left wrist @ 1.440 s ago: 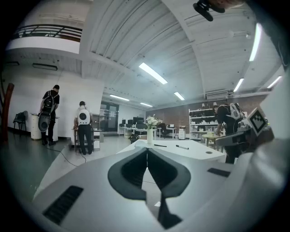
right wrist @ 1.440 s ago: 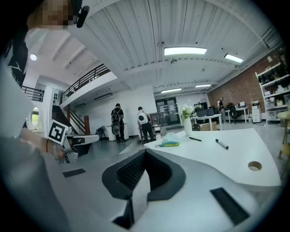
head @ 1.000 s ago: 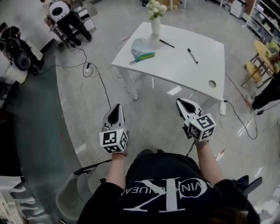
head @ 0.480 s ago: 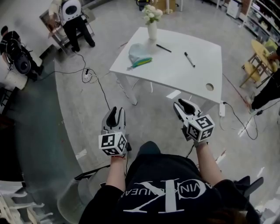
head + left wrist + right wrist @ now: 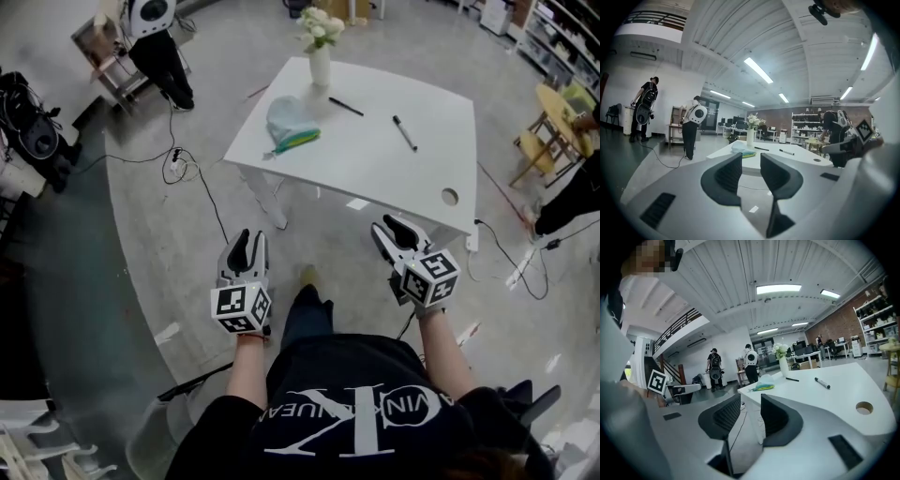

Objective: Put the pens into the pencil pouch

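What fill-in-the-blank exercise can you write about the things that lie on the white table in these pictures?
1. ____ black pens lie on the white table.
2. Both lie ____ the pencil pouch, not inside it.
3. The vase beside the pouch holds white ____.
Missing words: Two; outside; flowers.

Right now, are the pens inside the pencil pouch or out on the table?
Out: the far pen and the near pen lie on the table, apart from the pencil pouch.
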